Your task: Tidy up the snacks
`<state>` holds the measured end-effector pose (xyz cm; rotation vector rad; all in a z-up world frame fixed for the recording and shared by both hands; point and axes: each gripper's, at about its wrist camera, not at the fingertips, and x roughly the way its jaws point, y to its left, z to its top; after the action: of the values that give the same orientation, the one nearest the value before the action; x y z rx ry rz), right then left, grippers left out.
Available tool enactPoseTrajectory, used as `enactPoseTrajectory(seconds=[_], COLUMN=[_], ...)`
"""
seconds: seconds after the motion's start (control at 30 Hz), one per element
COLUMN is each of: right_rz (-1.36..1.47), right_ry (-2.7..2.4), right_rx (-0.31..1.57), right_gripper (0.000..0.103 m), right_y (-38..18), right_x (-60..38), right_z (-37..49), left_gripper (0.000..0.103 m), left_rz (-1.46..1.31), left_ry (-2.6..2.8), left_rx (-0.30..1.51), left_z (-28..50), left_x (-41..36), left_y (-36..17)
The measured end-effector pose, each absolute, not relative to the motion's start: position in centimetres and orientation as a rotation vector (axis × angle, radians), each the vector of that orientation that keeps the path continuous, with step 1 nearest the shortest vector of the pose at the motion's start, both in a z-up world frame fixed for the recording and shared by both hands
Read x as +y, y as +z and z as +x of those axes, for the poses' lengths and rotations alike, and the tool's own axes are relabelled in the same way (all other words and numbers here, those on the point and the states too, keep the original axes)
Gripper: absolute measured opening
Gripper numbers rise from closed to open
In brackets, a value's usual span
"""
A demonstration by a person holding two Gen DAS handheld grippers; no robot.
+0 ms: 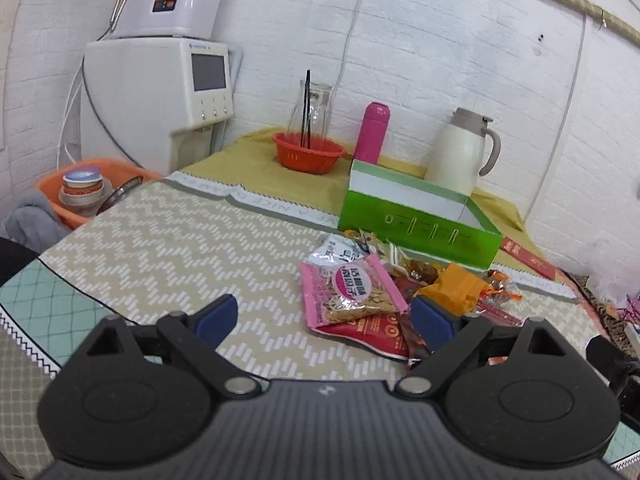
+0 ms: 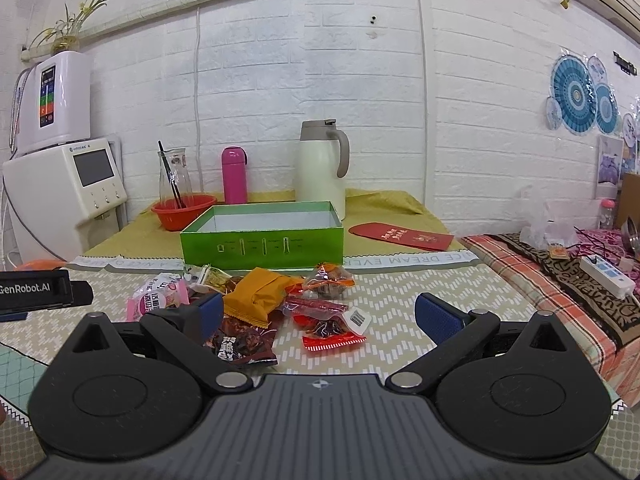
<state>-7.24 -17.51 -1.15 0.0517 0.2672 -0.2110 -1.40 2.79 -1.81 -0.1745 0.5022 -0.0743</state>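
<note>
A pile of snack packets lies on the zigzag tablecloth in front of an open green box (image 1: 416, 224), also in the right wrist view (image 2: 262, 242). The pile holds a pink packet (image 1: 352, 292), an orange packet (image 2: 260, 292), a red packet (image 1: 368, 330) and dark wrapped pieces (image 2: 240, 344). My left gripper (image 1: 324, 316) is open and empty, just left of and before the pile. My right gripper (image 2: 320, 312) is open and empty, hovering over the near side of the pile. The box looks empty inside.
Behind the box stand a white thermos jug (image 2: 322, 168), a pink bottle (image 2: 234, 176) and a red bowl with a glass carafe (image 2: 182, 210). A red envelope (image 2: 402, 236) lies right of the box. A water dispenser (image 1: 160, 96) stands at left; a power strip (image 2: 606, 274) at right.
</note>
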Motion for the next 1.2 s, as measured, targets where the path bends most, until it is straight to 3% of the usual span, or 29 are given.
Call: enactPoseTrajectory(seconds=[0.13, 1.2], right_rz=[0.082, 0.047], right_ry=[-0.189, -0.168], right_rx=[0.269, 0.315], right_gripper=[0.103, 0.103], right_y=[-1.3, -1.7], right_x=[-17.7, -17.1], right_z=[-7.4, -7.0], left_gripper=[0.092, 0.092], left_rz=[-0.011, 0.052], left_ry=[-0.027, -0.019], left_rx=[0.472, 0.414], left_z=[-1.3, -2.5], left_x=[1.8, 1.1], left_y=[-2.0, -1.3])
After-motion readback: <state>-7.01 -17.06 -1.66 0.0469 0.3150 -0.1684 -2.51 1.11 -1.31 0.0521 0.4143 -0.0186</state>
